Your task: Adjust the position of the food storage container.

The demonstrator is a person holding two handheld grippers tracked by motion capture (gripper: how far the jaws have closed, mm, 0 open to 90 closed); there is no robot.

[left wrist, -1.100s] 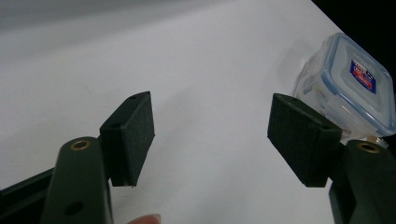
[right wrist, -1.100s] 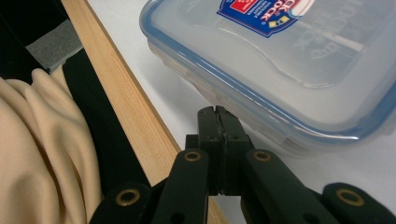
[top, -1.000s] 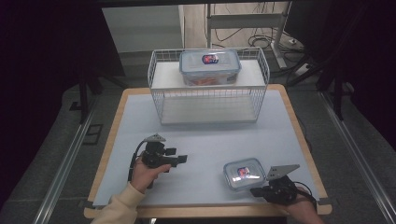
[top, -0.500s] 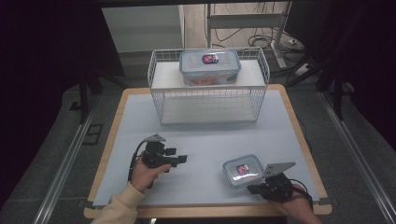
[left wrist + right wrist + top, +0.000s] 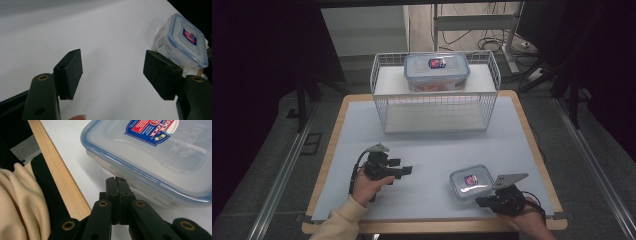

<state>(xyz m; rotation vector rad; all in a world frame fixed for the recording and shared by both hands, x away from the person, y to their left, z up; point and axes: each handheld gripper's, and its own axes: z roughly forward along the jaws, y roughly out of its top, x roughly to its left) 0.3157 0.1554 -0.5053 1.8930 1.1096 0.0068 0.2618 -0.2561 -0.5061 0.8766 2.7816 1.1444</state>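
Small clip-lock container [image 5: 470, 181] sits near the surface's [image 5: 432, 150] front right corner. Right tongs [image 5: 480, 201] are pressed together, empty, tips just beside its front side. Left tongs [image 5: 407, 170] are spread wide with nothing between them, toward the front left.

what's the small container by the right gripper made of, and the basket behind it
Small container: looks like clear, glossy plastic, since the see-through lid with its blue rim catches glare; a printed sticker sits on top. Basket: seems to be thin metal wire with a white coating, judging by its open grid walls. The coating type is hard to tell.
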